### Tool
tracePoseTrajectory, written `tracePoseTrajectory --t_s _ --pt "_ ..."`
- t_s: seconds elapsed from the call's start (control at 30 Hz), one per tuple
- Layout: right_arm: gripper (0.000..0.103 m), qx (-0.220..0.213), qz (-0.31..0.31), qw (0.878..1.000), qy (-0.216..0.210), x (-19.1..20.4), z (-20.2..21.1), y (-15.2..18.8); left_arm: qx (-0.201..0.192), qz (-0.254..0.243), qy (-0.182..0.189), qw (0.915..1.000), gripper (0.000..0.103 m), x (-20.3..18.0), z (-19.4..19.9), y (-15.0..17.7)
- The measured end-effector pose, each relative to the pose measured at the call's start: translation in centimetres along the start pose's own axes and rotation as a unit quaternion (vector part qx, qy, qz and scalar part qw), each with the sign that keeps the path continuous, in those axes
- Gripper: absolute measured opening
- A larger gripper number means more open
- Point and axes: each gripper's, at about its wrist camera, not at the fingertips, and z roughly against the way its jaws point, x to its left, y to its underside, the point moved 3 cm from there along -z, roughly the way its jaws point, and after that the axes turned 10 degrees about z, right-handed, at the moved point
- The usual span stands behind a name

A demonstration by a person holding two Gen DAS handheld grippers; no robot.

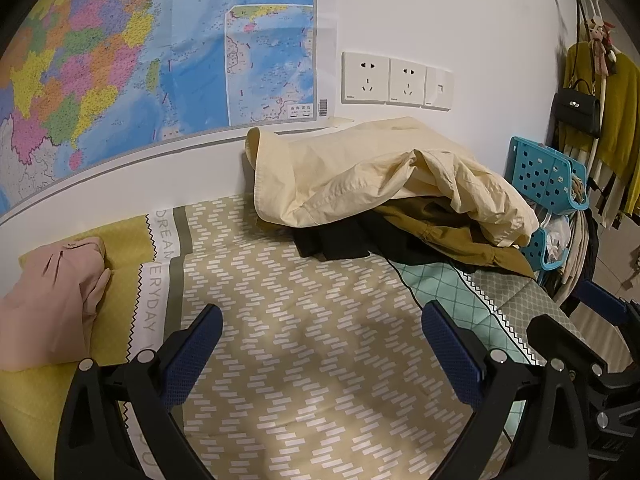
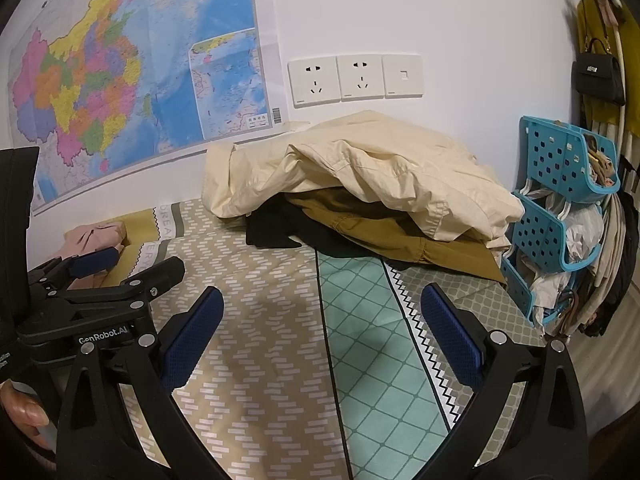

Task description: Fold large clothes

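A heap of unfolded clothes lies at the back of the bed by the wall: a cream garment (image 1: pixel 372 176) (image 2: pixel 360 172) on top, an olive-brown one (image 1: pixel 452 232) (image 2: pixel 384 224) and a black one (image 1: pixel 340 240) (image 2: pixel 276 228) under it. A folded pink garment (image 1: pixel 52 300) (image 2: pixel 96 240) lies at the left on the bed. My left gripper (image 1: pixel 320 348) is open and empty over the patterned bedsheet (image 1: pixel 280 320). My right gripper (image 2: pixel 320 328) is open and empty, to the right of the left one, which shows at the left of its view (image 2: pixel 100 276).
A map (image 1: pixel 120 60) and wall sockets (image 1: pixel 396 80) are on the wall behind the bed. A blue plastic basket rack (image 2: pixel 560 200) stands at the bed's right end. Hanging clothes and a black handbag (image 1: pixel 578 110) are at the far right.
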Motion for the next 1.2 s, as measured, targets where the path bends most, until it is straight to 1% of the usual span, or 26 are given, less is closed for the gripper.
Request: tracePoseTrajectory --t_s 0.33,1.2 --pt "0.098 0.002 0.002 1.0 0.001 -0.05 -0.07 0.07 0.003 0.005 0.003 1.0 0.096 0.18 -0.07 -0.05" --pt "0.098 0.005 0.006 1.0 -0.004 -0.02 -0.81 -0.02 0.011 0.004 -0.004 0.9999 0.096 -0.17 -0.9 0.07"
